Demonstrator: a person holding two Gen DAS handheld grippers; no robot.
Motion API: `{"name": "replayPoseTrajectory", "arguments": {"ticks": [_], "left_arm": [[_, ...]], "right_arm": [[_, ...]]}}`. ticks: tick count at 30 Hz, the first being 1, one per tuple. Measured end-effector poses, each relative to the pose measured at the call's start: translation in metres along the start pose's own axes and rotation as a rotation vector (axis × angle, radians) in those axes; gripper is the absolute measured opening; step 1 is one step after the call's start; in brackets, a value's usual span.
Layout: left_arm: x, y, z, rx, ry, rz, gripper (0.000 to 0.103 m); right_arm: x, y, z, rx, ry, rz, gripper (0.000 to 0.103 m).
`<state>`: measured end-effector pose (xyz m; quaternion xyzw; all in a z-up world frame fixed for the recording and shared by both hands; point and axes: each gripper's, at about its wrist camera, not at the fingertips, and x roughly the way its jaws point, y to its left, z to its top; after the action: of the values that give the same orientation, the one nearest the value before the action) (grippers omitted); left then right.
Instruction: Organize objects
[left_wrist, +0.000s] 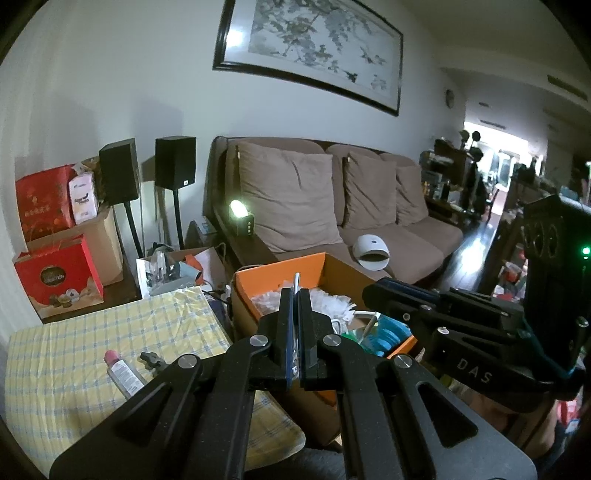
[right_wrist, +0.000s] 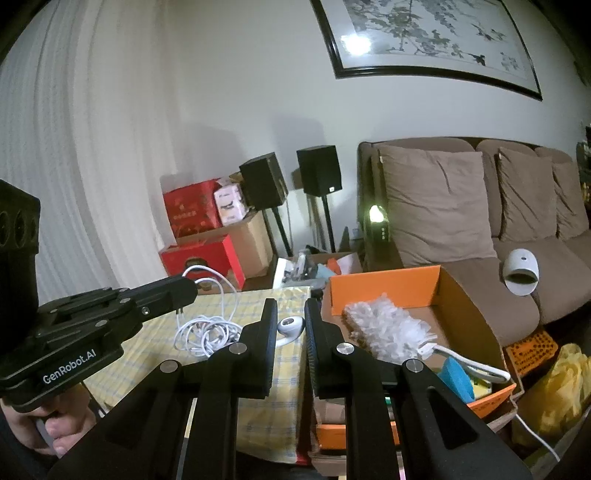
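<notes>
My left gripper (left_wrist: 295, 295) is shut on a white cable (left_wrist: 296, 282), whose end sticks up between the blue pads. In the right wrist view the left gripper (right_wrist: 184, 290) hangs above the table with the cable looping down to a coil (right_wrist: 203, 336) on the yellow checked cloth (right_wrist: 258, 369). My right gripper (right_wrist: 291, 306) hovers at the table's right edge, its jaws nearly together with nothing between them. Beyond its fingers lies a small white rounded device (right_wrist: 291, 324). To the right stands an orange box (right_wrist: 384, 288) with a white duster (right_wrist: 384, 325) and a blue sponge (right_wrist: 454, 376) in it.
A pink-capped bottle (left_wrist: 122, 373) and a small black part (left_wrist: 149, 360) lie on the cloth. A brown sofa (left_wrist: 388, 236) with a white dome-shaped device (left_wrist: 371, 251) stands behind the box. Speakers on stands (left_wrist: 175, 166), red gift boxes (left_wrist: 59, 280) and floor clutter fill the far left.
</notes>
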<state>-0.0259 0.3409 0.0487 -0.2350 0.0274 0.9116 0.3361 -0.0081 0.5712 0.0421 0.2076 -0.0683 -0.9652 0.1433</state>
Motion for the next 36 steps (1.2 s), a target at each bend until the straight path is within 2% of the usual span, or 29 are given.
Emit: {"name": "replayPoseTrajectory", "arguments": {"ticks": [28, 36], "left_arm": [[0.010, -0.019, 0.004, 0.020, 0.013, -0.025, 0.002], [0.005, -0.011, 0.009, -0.001, 0.012, -0.016, 0.002]], "right_arm": [[-0.003, -0.009, 0.002, 0.010, 0.009, -0.023, 0.011], [0.007, -0.003, 0.000, 0.006, 0.040, 0.021, 0.012]]}}
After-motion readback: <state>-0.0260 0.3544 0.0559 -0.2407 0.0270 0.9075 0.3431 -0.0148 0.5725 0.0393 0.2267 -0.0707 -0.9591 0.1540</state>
